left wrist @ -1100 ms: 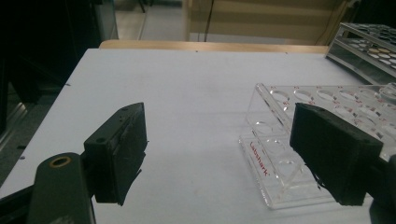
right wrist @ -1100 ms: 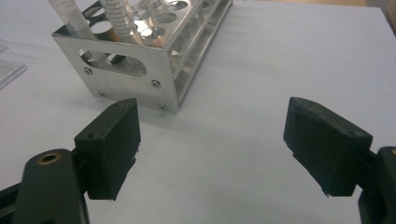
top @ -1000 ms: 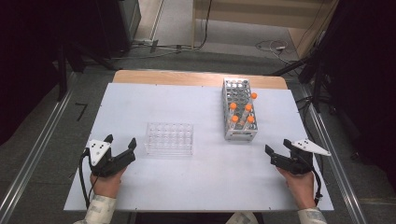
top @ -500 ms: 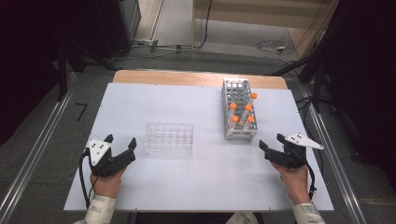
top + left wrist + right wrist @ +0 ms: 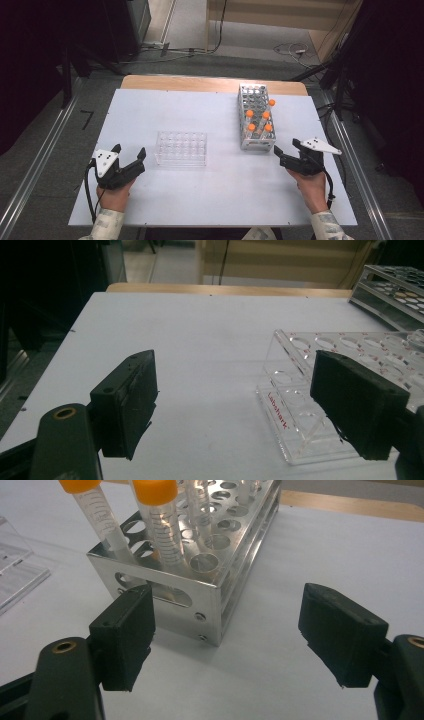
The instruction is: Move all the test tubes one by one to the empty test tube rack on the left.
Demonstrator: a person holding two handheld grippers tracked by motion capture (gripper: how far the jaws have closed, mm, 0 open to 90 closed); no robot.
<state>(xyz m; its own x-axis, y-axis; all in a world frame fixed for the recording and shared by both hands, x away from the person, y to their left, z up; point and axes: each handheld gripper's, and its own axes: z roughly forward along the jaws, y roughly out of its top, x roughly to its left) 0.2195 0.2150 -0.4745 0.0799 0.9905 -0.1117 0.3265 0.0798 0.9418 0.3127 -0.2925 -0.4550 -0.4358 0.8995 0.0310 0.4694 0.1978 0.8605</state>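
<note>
A shiny perforated metal tube rack (image 5: pixel 256 119) holds orange-capped clear tubes (image 5: pixel 160 522), right of centre; both hand-held grippers, left (image 5: pixel 129 156) and right (image 5: pixel 287 151), gape wide, empty.

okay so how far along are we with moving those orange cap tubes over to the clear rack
Nothing looks moved yet: the clear rack has only empty holes, and the orange-capped tubes all stand in the metal rack. In hand: nothing. The right hand-held gripper is open just short of the metal rack's near end; the left hand-held gripper is open beside the clear rack. If that is the job, every tube is left.
</note>
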